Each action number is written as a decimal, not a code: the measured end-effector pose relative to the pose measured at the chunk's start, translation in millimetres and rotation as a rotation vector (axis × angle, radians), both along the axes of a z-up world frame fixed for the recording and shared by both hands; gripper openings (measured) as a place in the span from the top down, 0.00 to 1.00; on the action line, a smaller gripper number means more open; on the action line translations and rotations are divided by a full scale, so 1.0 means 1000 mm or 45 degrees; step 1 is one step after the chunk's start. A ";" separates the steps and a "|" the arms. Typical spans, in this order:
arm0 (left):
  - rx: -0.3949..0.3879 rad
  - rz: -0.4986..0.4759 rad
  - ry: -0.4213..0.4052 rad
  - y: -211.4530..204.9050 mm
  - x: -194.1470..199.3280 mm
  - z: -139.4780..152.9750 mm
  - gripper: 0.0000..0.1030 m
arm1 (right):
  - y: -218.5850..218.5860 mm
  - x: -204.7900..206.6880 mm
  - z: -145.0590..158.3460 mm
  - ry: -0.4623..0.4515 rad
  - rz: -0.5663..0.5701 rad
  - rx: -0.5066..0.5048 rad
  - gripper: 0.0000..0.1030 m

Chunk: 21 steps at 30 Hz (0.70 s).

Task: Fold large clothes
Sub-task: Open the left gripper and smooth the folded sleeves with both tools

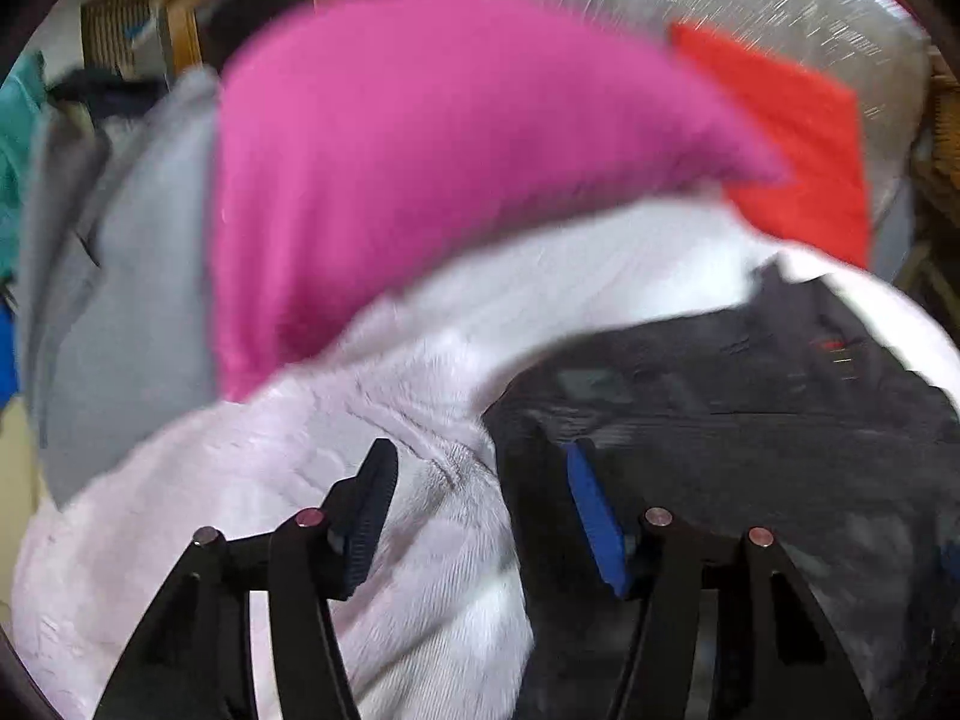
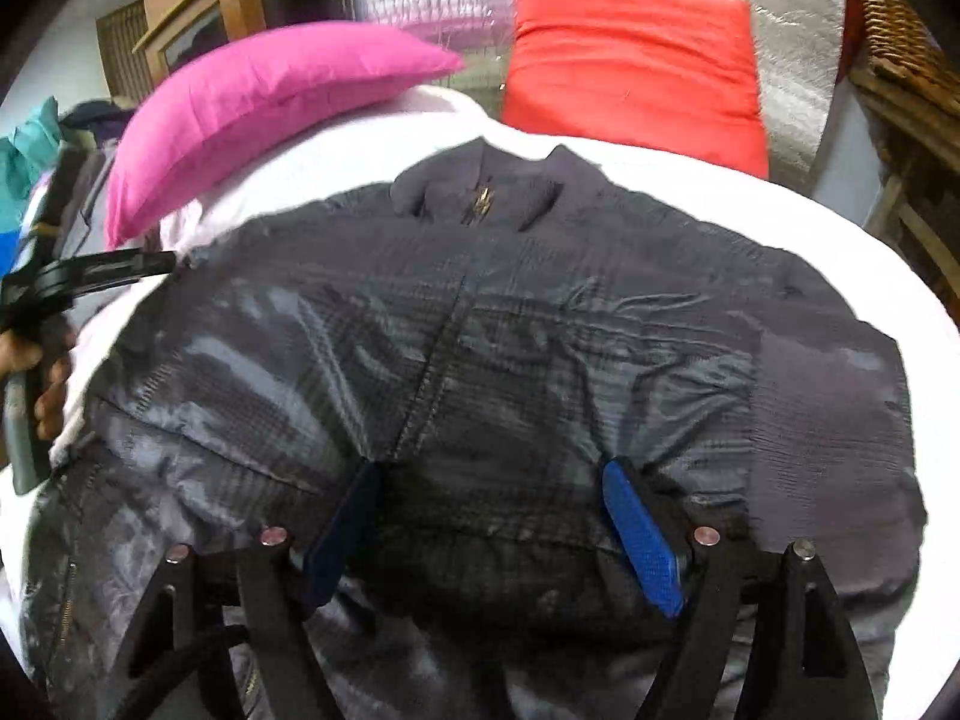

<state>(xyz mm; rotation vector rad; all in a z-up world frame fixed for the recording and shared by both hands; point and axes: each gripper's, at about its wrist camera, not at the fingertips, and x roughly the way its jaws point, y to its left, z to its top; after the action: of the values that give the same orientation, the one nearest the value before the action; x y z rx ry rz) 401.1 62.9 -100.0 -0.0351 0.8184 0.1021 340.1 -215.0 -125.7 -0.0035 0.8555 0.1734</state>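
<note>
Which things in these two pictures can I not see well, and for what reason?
- Jacket hem, right wrist view: cut off by the lower edge, behind the right gripper.
- Jacket's left sleeve end, same view: runs out at the lower left.
- Pink pillow and red pillow, left wrist view: smeared by motion blur.
- Left gripper, left wrist view: whether its fingers touch cloth is unclear.

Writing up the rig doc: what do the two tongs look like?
Both alike: black angular linkage arms with round silver pins at the joints, blue ribbed pads on the fingertips. Left tongs, right tongs. The left tool's handle looks grey-green from the right wrist view.
</note>
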 end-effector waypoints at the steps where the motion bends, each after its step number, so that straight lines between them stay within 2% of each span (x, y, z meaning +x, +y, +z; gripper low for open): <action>1: 0.010 -0.021 -0.049 -0.005 -0.017 0.009 0.35 | -0.003 -0.009 0.008 -0.047 -0.006 0.012 0.21; 3: 0.032 -0.079 -0.103 -0.016 -0.043 0.016 0.33 | -0.008 -0.023 0.017 -0.096 -0.026 0.011 0.21; 5: 0.035 -0.120 -0.108 -0.026 -0.058 0.010 0.32 | -0.017 -0.029 0.018 -0.095 -0.072 0.008 0.19; 8: 0.116 -0.135 0.012 -0.039 -0.056 -0.021 0.33 | -0.032 -0.026 0.004 -0.015 -0.150 -0.005 0.19; 10: 0.143 -0.149 0.137 -0.043 -0.047 -0.051 0.30 | -0.040 -0.021 -0.007 0.050 -0.190 -0.016 0.15; 11: 0.125 -0.142 0.116 -0.041 -0.046 -0.056 0.26 | -0.044 -0.018 -0.011 0.080 -0.183 0.021 0.15; 12: 0.094 -0.110 0.112 -0.036 -0.044 -0.056 0.23 | -0.046 -0.019 -0.010 0.068 -0.176 0.034 0.15; 15: -0.003 -0.069 0.143 -0.025 -0.044 -0.049 0.22 | -0.048 -0.023 -0.002 0.073 -0.170 0.042 0.15; 21: 0.056 -0.062 0.020 -0.019 -0.095 -0.013 0.23 | -0.067 -0.084 0.029 -0.009 -0.195 0.113 0.15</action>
<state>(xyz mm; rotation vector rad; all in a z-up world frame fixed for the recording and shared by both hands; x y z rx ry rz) 305.8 43.5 -113.3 0.0273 0.8321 0.0749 255.8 -282.5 -96.5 0.1439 0.8369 0.0670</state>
